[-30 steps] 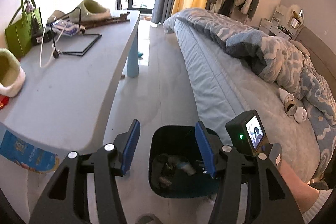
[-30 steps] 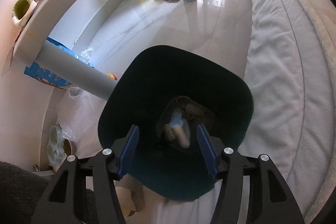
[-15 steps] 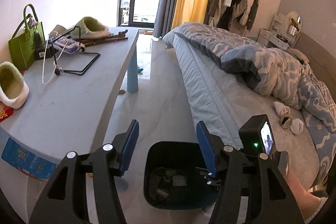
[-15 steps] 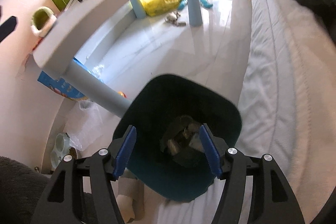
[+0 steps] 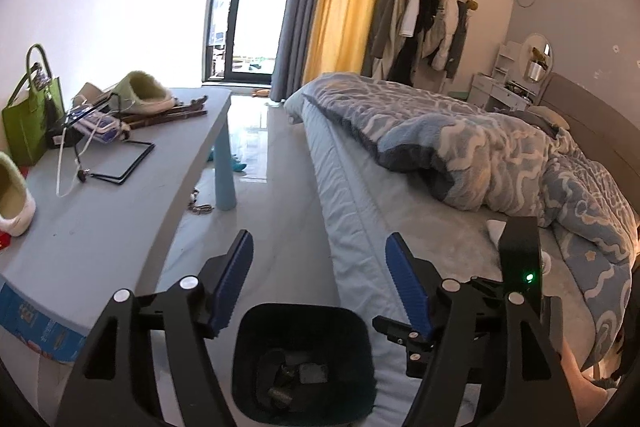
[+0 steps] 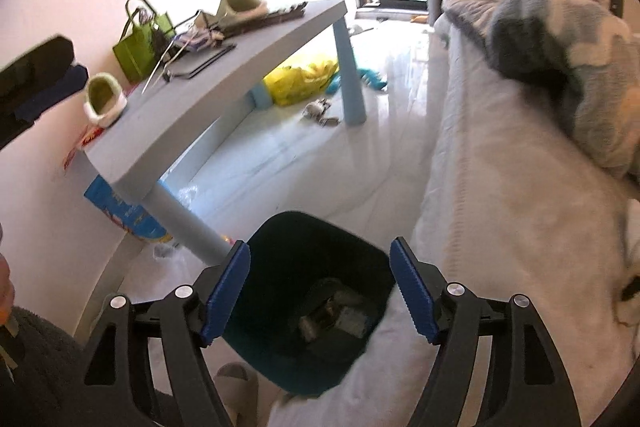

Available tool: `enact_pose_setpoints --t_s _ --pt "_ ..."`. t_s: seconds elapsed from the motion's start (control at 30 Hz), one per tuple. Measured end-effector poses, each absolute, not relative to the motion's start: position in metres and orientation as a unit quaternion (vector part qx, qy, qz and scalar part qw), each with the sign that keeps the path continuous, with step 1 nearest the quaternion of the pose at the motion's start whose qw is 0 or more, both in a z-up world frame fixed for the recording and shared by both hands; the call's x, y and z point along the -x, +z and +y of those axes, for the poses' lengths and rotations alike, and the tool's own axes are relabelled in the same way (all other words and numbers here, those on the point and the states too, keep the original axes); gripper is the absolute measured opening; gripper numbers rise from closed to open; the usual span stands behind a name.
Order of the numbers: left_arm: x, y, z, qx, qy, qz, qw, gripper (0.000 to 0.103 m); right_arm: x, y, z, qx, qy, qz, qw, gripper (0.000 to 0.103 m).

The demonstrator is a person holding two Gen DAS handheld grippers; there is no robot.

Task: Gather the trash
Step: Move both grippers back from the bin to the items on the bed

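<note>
A dark bin (image 5: 352, 323) stands on the floor between the table and the bed, with several pieces of trash (image 5: 296, 375) inside. It also shows in the right wrist view (image 6: 280, 239), with the trash (image 6: 336, 311) at its bottom. My left gripper (image 5: 320, 287) is open and empty, above and behind the bin. My right gripper (image 6: 320, 291) is open and empty, above the bin's mouth. The right gripper's body shows in the left wrist view (image 5: 520, 267).
A grey table (image 5: 120, 211) at the left holds a green bag (image 5: 32, 115), slippers (image 5: 144, 91), a wire stand and cables. A bed (image 5: 420, 227) with a blue quilt is at the right. A yellow bag (image 6: 300, 79) and small litter (image 6: 320, 111) lie under the table.
Both grippers have lifted and tilted up away from the bin. The trash piece seen between the right fingers one second ago now lies in the bin.
</note>
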State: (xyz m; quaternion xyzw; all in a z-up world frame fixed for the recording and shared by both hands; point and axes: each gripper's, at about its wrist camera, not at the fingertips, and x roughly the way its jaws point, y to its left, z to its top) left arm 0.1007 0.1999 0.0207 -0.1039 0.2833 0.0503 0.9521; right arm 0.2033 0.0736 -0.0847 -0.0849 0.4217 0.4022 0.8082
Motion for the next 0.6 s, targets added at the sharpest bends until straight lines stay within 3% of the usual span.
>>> enact_pose_setpoints --t_s 0.6 --pt "-0.137 0.018 0.121 0.103 0.007 0.272 0.957 0.083 -0.219 -0.052 -0.029 0.054 0.343 0.371 0.861 0.082"
